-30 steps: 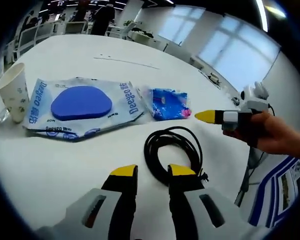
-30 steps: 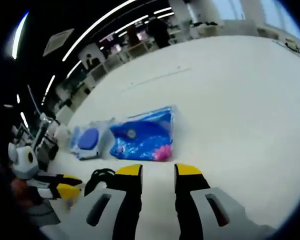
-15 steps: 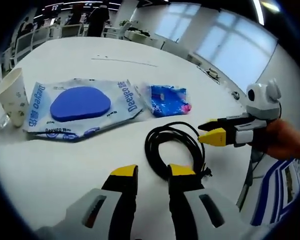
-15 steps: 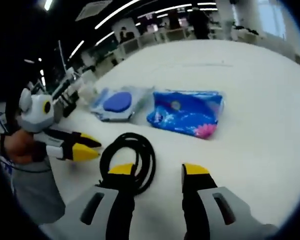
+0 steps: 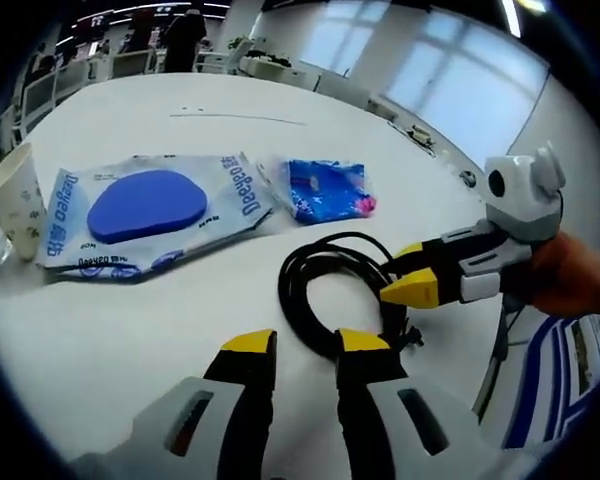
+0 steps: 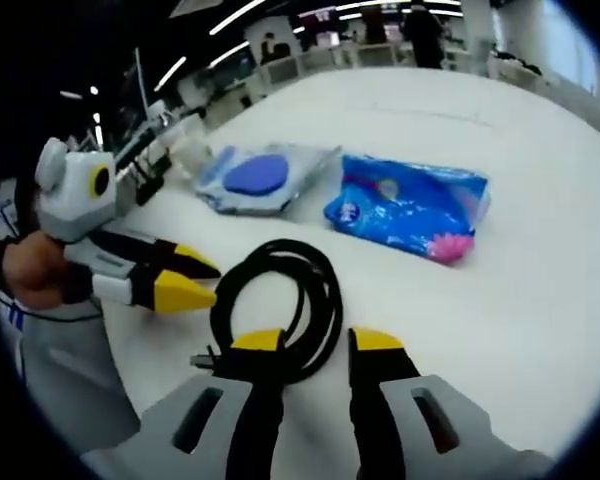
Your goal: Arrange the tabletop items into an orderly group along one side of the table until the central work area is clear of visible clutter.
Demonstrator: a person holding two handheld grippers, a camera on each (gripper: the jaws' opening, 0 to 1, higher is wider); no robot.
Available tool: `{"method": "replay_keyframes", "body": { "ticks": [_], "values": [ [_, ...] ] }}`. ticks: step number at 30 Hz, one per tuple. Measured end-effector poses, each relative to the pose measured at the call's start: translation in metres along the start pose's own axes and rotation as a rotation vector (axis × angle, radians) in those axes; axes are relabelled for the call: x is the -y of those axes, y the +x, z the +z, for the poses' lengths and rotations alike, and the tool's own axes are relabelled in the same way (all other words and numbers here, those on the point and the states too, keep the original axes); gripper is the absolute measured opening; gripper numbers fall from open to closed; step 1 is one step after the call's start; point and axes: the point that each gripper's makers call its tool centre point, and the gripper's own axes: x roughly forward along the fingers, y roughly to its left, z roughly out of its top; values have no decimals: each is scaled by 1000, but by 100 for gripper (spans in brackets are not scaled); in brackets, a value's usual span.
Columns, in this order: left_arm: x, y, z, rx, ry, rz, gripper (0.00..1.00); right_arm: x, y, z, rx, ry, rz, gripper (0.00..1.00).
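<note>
A coiled black cable (image 5: 332, 292) lies on the white table (image 5: 130, 330), just beyond my left gripper (image 5: 306, 342), which is open with a narrow gap and holds nothing. My right gripper (image 5: 406, 272) comes in from the right with its yellow tips apart at the coil's right edge. In the right gripper view the cable (image 6: 280, 300) lies right in front of my right gripper (image 6: 317, 342), its near loop against the left jaw. My left gripper (image 6: 185, 280) points in from the left. Farther back lie a pale packet with a blue disc (image 5: 140, 208) and a small blue packet (image 5: 325, 190).
A paper cup (image 5: 12, 200) stands left of the pale packet. The blue packet (image 6: 412, 205) and the pale packet (image 6: 262, 178) lie beyond the cable. Desks and chairs stand far behind the table, and bare tabletop (image 6: 540, 300) stretches to the right.
My right gripper has come in to the cable's edge and its jaws have narrowed. The left gripper has stayed near the coil with the same gap.
</note>
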Motion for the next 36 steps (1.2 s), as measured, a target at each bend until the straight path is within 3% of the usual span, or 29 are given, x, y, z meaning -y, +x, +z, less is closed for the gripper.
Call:
{"method": "replay_keyframes", "body": {
  "ticks": [14,19,22,36],
  "values": [
    [5,9,1,-7,-3,-13,15,0,5,5,41,76,-40,16],
    [-3,7,4,-5,-6,15,14,-1,10,11,57,80,-40,14],
    [-8,6,6,-6,-2,25,14,0,10,18,79,98,-47,8],
    [-15,5,12,-2,-8,43,14,-9,4,22,89,99,-44,10]
  ]
}}
